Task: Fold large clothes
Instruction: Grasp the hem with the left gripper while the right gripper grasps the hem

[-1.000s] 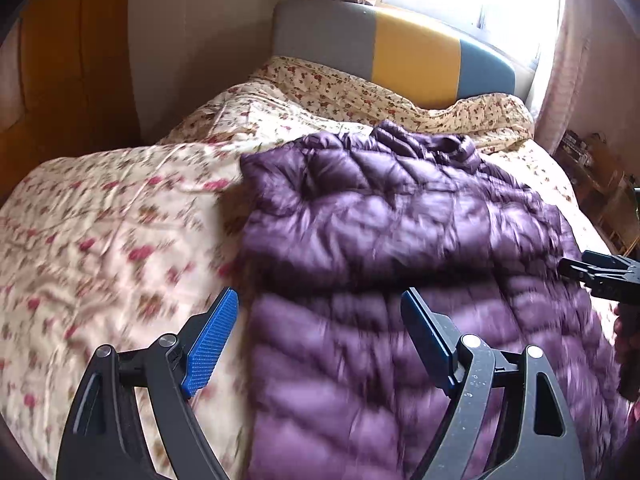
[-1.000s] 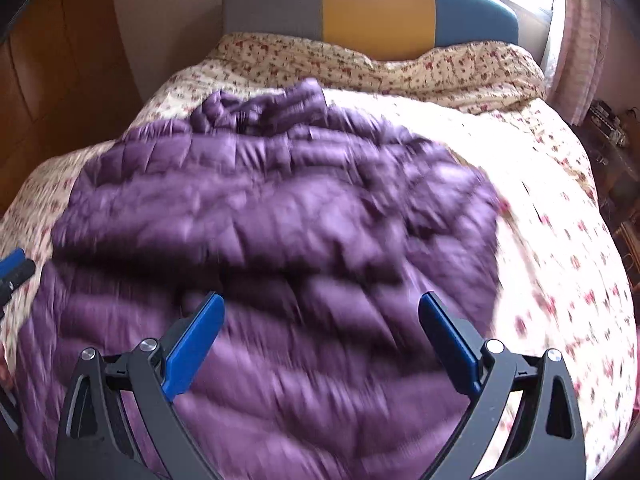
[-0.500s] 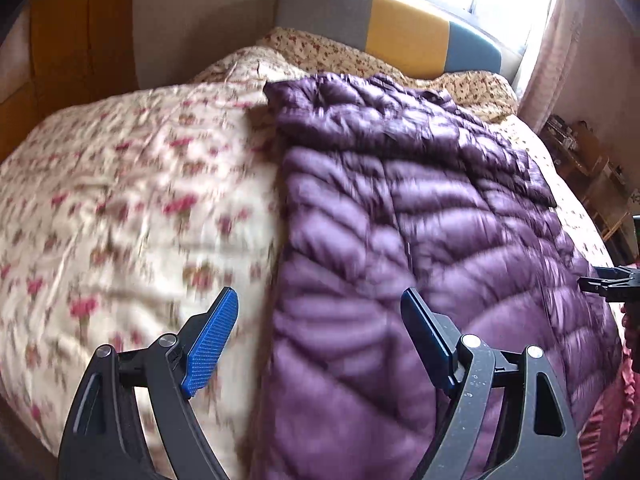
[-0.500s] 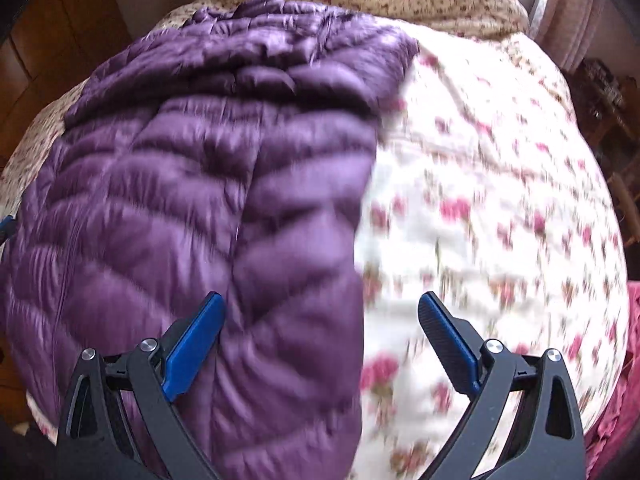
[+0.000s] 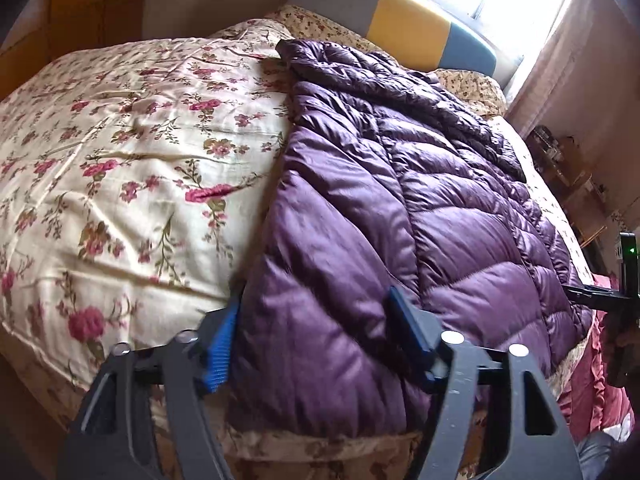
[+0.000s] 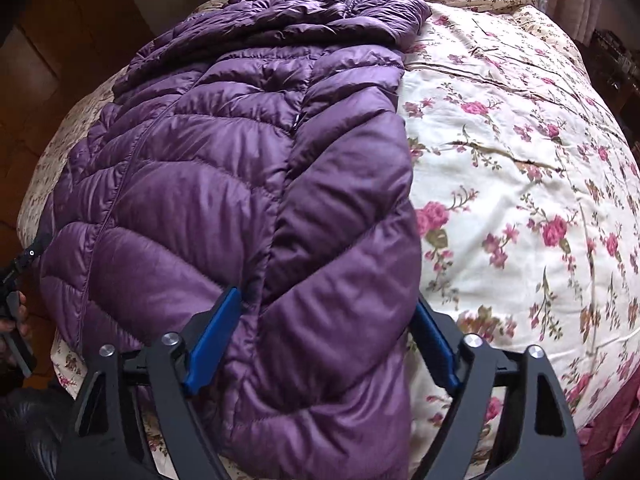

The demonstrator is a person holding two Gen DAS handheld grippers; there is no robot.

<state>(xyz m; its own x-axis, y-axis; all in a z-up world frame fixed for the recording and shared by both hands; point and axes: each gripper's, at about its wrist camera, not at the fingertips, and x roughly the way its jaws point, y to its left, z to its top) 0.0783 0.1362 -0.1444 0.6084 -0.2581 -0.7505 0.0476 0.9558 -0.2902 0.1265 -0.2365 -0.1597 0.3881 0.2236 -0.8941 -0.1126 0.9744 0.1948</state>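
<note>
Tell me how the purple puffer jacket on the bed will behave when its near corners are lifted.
The purple puffer jacket is probably floppy: its quilted panels crease and drape over the bed edge, so the middle should sag. Its shiny shell may slip between pads. It looks puffy, likely light for its bulk, compressing where the left tool and right tool close.

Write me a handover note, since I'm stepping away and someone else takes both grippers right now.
Left gripper: jaws have just been closing around the purple down jacket at its near left hem corner.
Right gripper: jaws have just been closing around the near right hem corner.
Jacket lies lengthwise on the floral bedspread, collar toward the headboard.
Done: both corners reached.
Left: secure both grips, then fold.
</note>
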